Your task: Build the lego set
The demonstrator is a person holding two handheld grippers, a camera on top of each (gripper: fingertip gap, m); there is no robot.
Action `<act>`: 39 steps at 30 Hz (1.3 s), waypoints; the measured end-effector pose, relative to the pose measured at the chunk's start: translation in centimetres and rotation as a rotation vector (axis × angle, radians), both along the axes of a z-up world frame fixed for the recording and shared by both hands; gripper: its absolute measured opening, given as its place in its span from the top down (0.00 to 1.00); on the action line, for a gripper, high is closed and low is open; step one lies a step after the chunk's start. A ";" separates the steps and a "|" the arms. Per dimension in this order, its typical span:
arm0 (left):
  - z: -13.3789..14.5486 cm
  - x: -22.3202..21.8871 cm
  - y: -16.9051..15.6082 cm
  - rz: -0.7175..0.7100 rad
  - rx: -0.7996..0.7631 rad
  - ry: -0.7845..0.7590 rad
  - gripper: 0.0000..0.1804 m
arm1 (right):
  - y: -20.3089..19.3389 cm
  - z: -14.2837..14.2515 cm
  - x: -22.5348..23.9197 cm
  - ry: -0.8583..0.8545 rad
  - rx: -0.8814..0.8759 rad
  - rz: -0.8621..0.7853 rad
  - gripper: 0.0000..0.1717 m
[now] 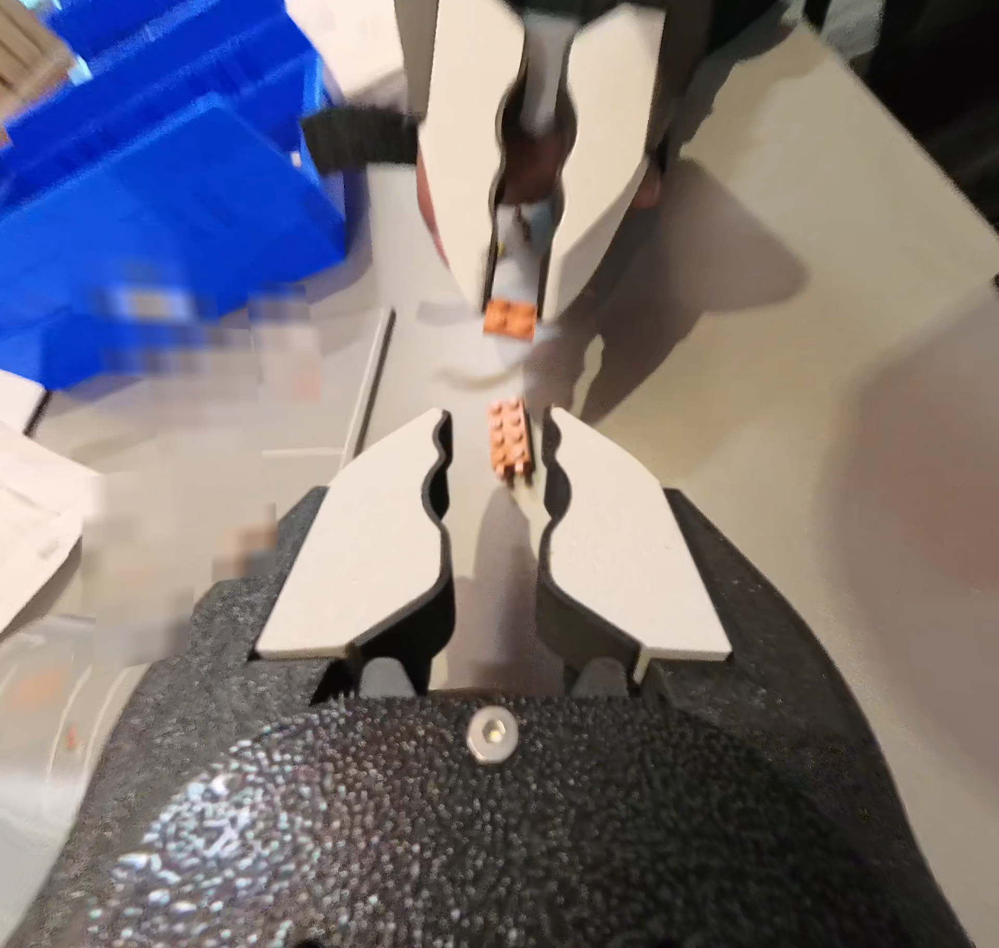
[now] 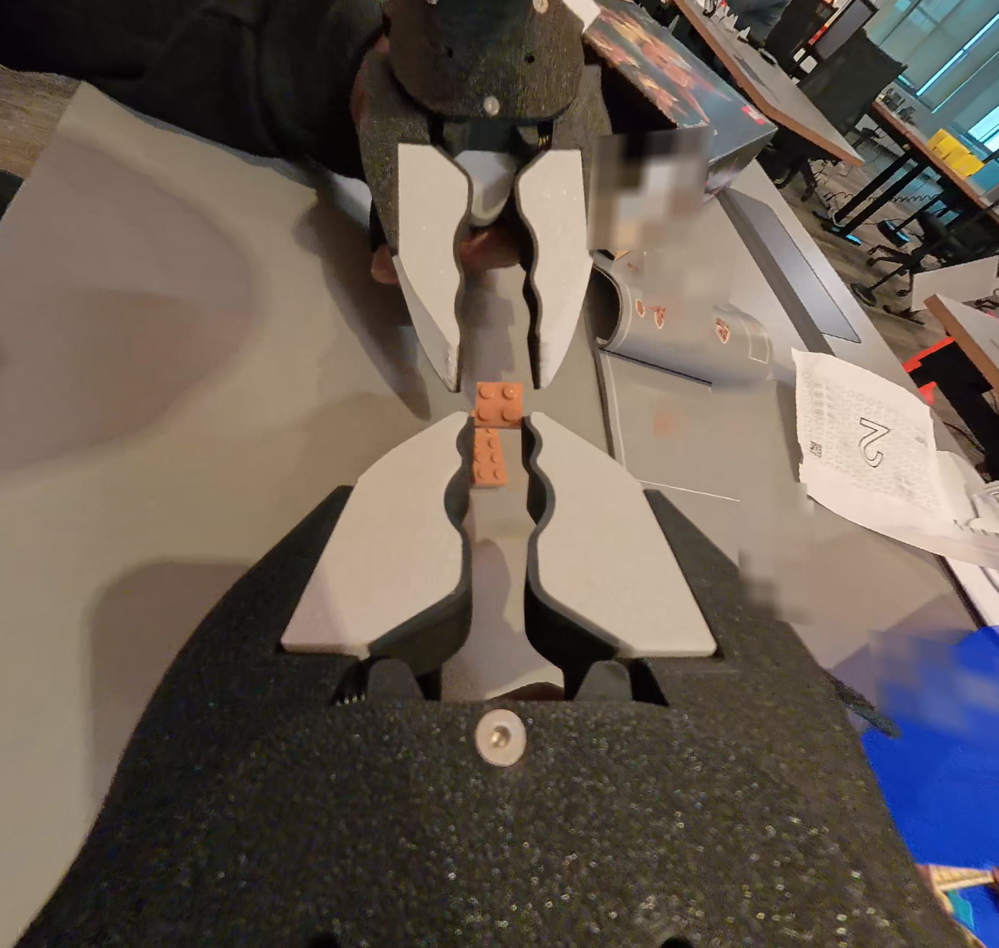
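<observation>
My right gripper (image 2: 498,418) is shut on a small square orange studded plate (image 2: 498,406), held by its sides at the fingertips. It also shows in the left wrist view (image 1: 511,318), at the tips of the right gripper (image 1: 513,306) opposite me. My left gripper (image 1: 497,416) is open. A longer orange studded plate (image 1: 511,441) sits loose between its fingertips, close to the right finger, with a clear gap to the left pad. In the right wrist view this long plate (image 2: 489,460) lies under the square one, and the left gripper (image 2: 496,381) faces me with its jaws apart.
Blue bins (image 1: 135,165) stand at the left of the grey table (image 1: 757,381). A curled grey booklet (image 2: 703,327), a printed white sheet (image 2: 865,435) and a dark box (image 2: 676,73) lie to the right. A person's sleeves hold both grippers. Both grippers' tips are close together, under 4 cm apart.
</observation>
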State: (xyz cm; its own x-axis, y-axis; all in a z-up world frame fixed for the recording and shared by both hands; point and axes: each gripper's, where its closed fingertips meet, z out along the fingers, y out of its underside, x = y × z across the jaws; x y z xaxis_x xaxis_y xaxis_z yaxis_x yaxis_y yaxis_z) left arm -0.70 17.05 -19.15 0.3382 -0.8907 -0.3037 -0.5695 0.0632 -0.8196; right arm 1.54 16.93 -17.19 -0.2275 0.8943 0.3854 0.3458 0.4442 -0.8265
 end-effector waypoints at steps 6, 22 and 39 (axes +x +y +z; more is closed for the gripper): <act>-3.1 -1.3 0.2 0.069 -0.196 0.123 0.81 | 1.1 -0.6 0.7 -0.011 0.002 0.009 0.91; -3.2 -0.2 0.3 0.080 -0.206 0.123 0.90 | 1.0 -0.3 1.0 0.079 0.086 -0.053 0.91; -3.4 2.0 -0.3 0.087 -0.258 0.119 0.91 | 1.6 3.4 0.7 0.109 0.017 -0.159 0.91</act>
State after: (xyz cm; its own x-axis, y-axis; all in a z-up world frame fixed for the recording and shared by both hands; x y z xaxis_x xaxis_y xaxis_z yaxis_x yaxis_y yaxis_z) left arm 1.32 16.71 -22.51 0.3922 -0.9128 -0.1135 -0.6568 -0.1915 -0.7294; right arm 2.22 18.53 -13.79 -0.0403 0.9087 0.4155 0.3217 0.4055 -0.8556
